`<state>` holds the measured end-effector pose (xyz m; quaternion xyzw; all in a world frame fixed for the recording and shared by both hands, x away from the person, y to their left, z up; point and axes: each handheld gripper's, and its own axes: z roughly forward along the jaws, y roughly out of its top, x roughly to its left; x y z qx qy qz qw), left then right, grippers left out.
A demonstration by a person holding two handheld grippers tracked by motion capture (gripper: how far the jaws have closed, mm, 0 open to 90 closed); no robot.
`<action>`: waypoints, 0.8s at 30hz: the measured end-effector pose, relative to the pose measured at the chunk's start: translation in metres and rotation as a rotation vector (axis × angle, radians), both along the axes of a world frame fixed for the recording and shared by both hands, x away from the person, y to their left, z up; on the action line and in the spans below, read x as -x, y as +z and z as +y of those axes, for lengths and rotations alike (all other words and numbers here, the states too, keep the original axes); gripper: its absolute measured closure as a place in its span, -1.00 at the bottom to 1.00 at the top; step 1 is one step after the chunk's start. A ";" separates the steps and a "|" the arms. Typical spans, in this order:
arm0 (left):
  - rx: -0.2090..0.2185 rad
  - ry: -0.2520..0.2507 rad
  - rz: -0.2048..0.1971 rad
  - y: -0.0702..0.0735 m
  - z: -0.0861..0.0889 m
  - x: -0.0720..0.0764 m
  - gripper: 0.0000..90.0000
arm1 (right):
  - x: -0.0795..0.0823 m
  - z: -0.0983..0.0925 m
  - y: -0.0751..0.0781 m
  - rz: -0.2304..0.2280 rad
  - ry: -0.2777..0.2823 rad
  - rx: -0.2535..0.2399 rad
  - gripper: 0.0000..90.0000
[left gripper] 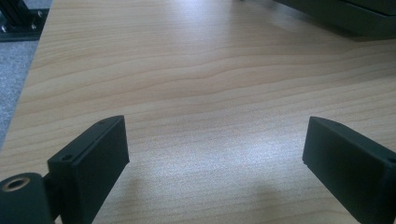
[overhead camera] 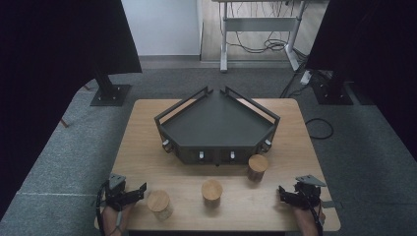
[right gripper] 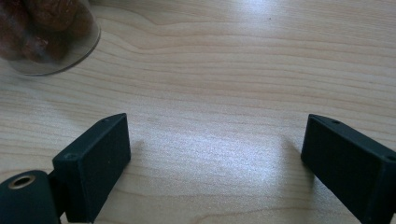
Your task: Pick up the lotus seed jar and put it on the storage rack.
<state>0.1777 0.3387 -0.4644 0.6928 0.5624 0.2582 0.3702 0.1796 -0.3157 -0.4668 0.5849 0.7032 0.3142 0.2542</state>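
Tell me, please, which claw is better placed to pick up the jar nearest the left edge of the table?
The left claw: it sits open right beside the left jar, nothing between them. The right claw is at the far corner, with the middle jar in between.

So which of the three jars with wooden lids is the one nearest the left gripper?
Start at the dark corner tray in the middle of the wooden table. Three jars with round wooden lids stand in front of it. The one meant is the leftmost and nearest the table's front edge, just beside the open left gripper.
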 end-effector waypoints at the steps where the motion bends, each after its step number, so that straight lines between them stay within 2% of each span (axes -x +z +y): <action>1: 0.002 -0.001 -0.005 0.000 0.000 0.001 -0.85 | 0.000 0.000 0.000 0.000 0.000 0.000 -0.84; 11: -0.009 -0.002 -0.078 0.004 0.000 0.016 -0.85 | 0.000 0.000 0.000 0.001 0.003 0.001 -0.85; 24: 0.000 -0.016 -0.139 0.007 0.004 0.030 -0.85 | 0.000 0.000 0.000 0.001 0.006 0.001 -0.85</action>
